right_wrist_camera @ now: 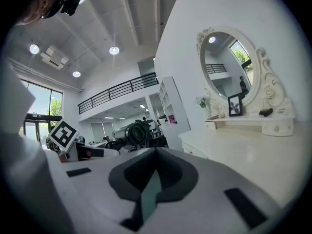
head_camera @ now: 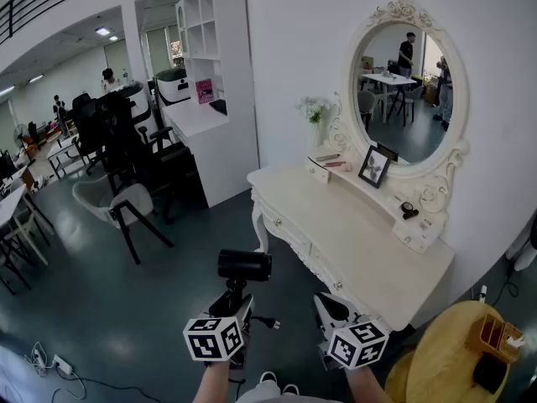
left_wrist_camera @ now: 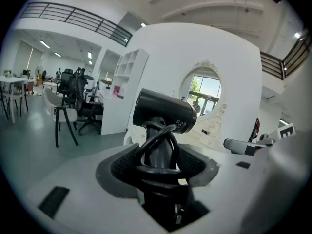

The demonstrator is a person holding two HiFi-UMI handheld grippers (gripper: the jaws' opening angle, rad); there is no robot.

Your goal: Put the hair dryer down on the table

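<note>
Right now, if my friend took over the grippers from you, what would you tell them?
Left gripper: shut on the hair dryer by its handle, cord looped around it, dryer upright in the air.
Right gripper: shut, holding nothing.
White dressing table: ahead, to the right.
Done: dryer is in hand.
Left: carry it over the table, set it down, open the left gripper.
</note>
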